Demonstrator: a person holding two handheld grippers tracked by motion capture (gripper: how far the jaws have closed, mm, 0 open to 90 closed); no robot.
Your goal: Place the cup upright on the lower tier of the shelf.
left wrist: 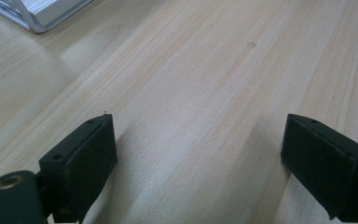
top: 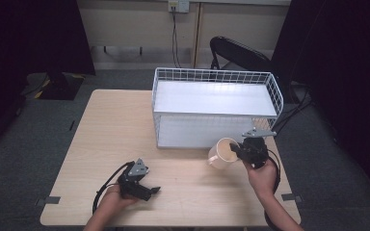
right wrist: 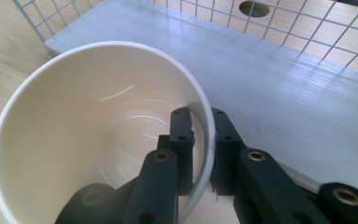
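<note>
A cream mug hangs tilted above the table in front of the white wire shelf rack. My right gripper is shut on its rim, one jaw inside the cup and one outside. The mug is empty, and its handle points away to the left. Behind it lies the rack's lower shelf. My left gripper rests low over the table near the front edge, open, with bare wood between its pads.
The light wooden table has free room at the left and middle. The rack stands at the back right, with an upper and a lower shelf. A dark chair stands behind the table. Cables trail from both grippers.
</note>
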